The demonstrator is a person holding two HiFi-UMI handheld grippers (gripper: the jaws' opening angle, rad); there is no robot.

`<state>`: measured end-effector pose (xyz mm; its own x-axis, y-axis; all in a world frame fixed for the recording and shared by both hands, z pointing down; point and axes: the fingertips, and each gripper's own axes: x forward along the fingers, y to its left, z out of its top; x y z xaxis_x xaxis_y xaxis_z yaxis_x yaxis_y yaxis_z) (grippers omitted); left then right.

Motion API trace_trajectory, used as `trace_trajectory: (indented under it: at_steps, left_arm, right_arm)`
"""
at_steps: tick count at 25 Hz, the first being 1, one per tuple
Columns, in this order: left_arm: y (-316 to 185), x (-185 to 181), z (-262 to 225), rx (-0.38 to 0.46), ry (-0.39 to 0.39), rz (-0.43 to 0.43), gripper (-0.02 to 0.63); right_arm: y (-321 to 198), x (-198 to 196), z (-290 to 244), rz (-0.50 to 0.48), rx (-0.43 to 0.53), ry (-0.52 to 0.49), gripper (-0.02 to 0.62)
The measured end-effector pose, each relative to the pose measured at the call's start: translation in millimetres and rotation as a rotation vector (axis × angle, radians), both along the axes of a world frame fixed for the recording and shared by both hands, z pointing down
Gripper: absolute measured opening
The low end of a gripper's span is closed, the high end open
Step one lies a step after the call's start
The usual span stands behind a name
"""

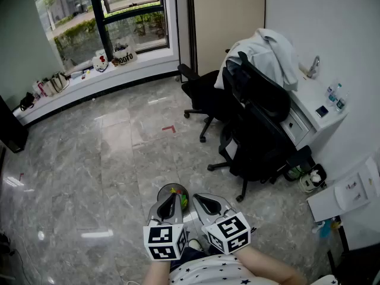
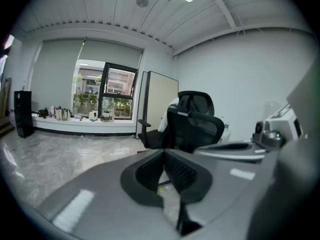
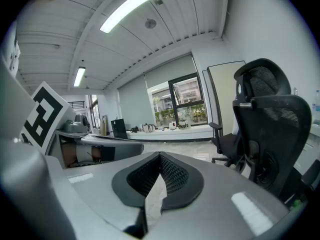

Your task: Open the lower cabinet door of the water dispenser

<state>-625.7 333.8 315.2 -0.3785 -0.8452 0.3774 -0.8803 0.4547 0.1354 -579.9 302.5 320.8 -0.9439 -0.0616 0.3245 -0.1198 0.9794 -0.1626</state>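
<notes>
No water dispenser can be picked out for certain. A white unit (image 1: 312, 108) with a tap on top and drawer fronts stands against the right wall, behind the chairs. Both grippers are held low in front of the person, side by side and pointing across the floor. My left gripper (image 1: 171, 199) (image 2: 163, 152) is shut, its ribbed pads meeting at the tips with nothing between them. My right gripper (image 1: 200, 200) (image 3: 160, 155) is shut and empty too. Neither touches anything.
A tall black office chair (image 1: 261, 129) with a pale coat (image 1: 274, 53) over its back stands between me and the white unit. A second black chair (image 1: 202, 92) is behind it. A round grey bin (image 1: 178, 191) sits under the gripper tips. Bags line the window sill (image 1: 89, 70).
</notes>
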Motion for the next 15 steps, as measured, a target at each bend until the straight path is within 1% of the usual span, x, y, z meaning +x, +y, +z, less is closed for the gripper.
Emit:
trace_trajectory:
  at_steps: [5, 8, 11, 15]
  left_arm:
    - [-43.6, 31.9, -2.4, 0.013, -0.006, 0.077, 0.006]
    - [-81.3, 63.6, -3.2, 0.005, -0.021, 0.159, 0.006]
    - [-127.5, 108.0, -4.3, 0.0, -0.014, 0.261, 0.006]
    - [-192.2, 181.7, -3.1, 0.018, 0.024, 0.372, 0.006]
  right_arm:
    - [-42.5, 32.3, 0.0, 0.072, -0.006, -0.002, -0.006]
    - [-76.2, 66.3, -2.3, 0.152, -0.004, -0.005, -0.006]
    - [-116.2, 114.2, -5.5, 0.252, -0.001, -0.002, -0.006]
    - [-174.9, 190.4, -2.9, 0.366, -0.006, 0.012, -0.006]
